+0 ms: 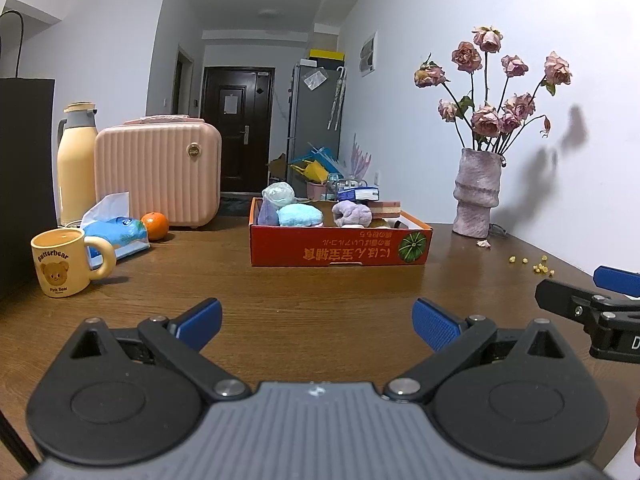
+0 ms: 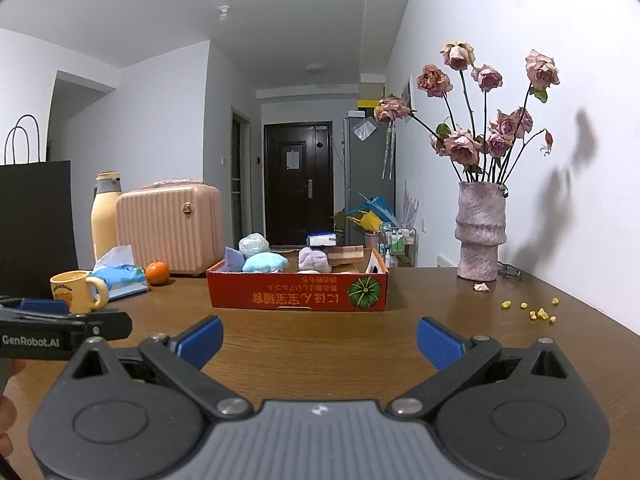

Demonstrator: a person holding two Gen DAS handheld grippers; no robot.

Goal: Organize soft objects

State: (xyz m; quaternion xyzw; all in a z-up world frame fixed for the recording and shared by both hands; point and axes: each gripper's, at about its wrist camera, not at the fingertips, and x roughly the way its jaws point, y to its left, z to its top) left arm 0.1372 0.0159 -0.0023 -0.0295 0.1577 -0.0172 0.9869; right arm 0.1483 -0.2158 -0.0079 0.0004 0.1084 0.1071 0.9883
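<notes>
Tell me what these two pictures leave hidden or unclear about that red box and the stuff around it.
- Red cardboard box floor: hidden by its front wall in both views.
- Lower halves of the light blue towel and purple plush: behind that wall.
- Black paper bag: cut off by the left edge.
- Right tongs in the left wrist view: cut off by the right edge.
- Yellow crumbs: too small to identify.

Both views low over table [image 1: 320, 292], facing far end of room. Left wrist view: looks along left claw [image 1: 318, 322], red box [image 1: 340, 246] ahead, mid-distance; right claw [image 1: 600, 300] enters at right edge. Right wrist view: sits just beside, slightly higher, looks along right claw [image 2: 320, 340]; left claw [image 2: 60, 320] at left edge. Shared: red box, vase [image 1: 478, 192], mug [image 1: 64, 260], pink case [image 1: 158, 176].
</notes>
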